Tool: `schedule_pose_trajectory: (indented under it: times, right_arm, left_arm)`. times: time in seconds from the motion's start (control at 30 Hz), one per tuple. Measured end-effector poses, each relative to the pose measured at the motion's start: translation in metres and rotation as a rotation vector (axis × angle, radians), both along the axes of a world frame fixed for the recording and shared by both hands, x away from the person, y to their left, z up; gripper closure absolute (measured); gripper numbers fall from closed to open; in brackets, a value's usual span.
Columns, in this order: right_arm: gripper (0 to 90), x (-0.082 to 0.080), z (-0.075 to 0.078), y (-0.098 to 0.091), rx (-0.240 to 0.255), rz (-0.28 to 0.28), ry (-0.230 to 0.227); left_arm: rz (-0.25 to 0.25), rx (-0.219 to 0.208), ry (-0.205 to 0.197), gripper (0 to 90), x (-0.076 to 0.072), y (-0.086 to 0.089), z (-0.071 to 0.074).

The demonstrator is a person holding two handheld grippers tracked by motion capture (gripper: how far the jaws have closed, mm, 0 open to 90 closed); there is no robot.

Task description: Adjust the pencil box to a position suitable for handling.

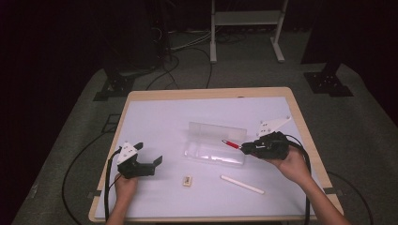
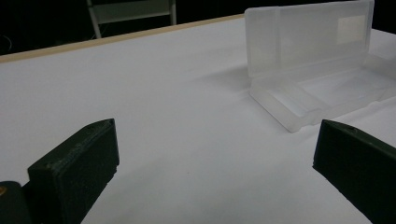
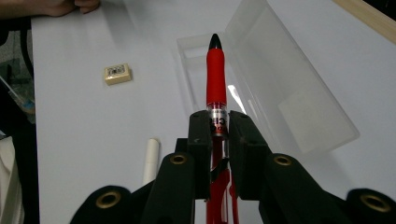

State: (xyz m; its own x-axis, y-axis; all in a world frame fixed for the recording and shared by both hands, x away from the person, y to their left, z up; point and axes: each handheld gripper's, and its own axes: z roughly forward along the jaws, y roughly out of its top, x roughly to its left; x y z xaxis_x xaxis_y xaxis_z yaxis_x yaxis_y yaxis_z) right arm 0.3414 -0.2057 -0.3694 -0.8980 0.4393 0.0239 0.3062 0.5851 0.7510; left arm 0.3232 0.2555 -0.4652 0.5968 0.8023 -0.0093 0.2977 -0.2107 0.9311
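Red pen (image 3: 216,70) clamped in the right gripper (image 1: 244,147), its tip over the open clear case (image 1: 213,152).

The right gripper view alone shows the pen's silver band and the printed eraser (image 3: 117,73), its lettering too small to read. The left gripper (image 1: 151,156) rests on the table (image 1: 155,112), jaws spread and holding nothing.

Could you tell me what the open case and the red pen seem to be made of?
Case: likely frosted translucent plastic; the table shows through its lid.
Pen: probably plastic, with a matte red grip, perhaps rubbery, and a clear barrel clamped in the right tool.
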Motion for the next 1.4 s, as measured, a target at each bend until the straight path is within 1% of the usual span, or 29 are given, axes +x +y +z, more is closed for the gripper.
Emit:
schedule_pose_trajectory:
  times: [0.27, 0.37, 0.93, 1.1, 1.4]
  right_arm:
    - [78.7, 0.004, 0.002, 0.007, -0.006, 0.017, -0.003]
    - [78.6, 0.006, 0.002, 0.010, -0.012, 0.021, 0.002]
    - [78.6, 0.012, 0.005, 0.024, -0.030, 0.048, -0.001]
    - [78.6, 0.014, 0.004, 0.028, -0.037, 0.061, -0.002]
    - [78.6, 0.019, 0.001, 0.035, -0.032, 0.070, 0.004]
  left_arm:
    - [0.002, -0.005, 0.004, 0.0, 0.000, 0.000, 0.000]
    - [0.002, -0.004, 0.004, 0.0, 0.000, 0.000, 0.000]
    - [0.002, -0.001, 0.007, 0.0, 0.000, 0.000, 0.000]
    - [0.001, 0.000, 0.007, 0.0, 0.000, 0.000, 0.000]
    - [0.001, -0.001, 0.007, 0.0, 0.000, 0.001, 0.000]
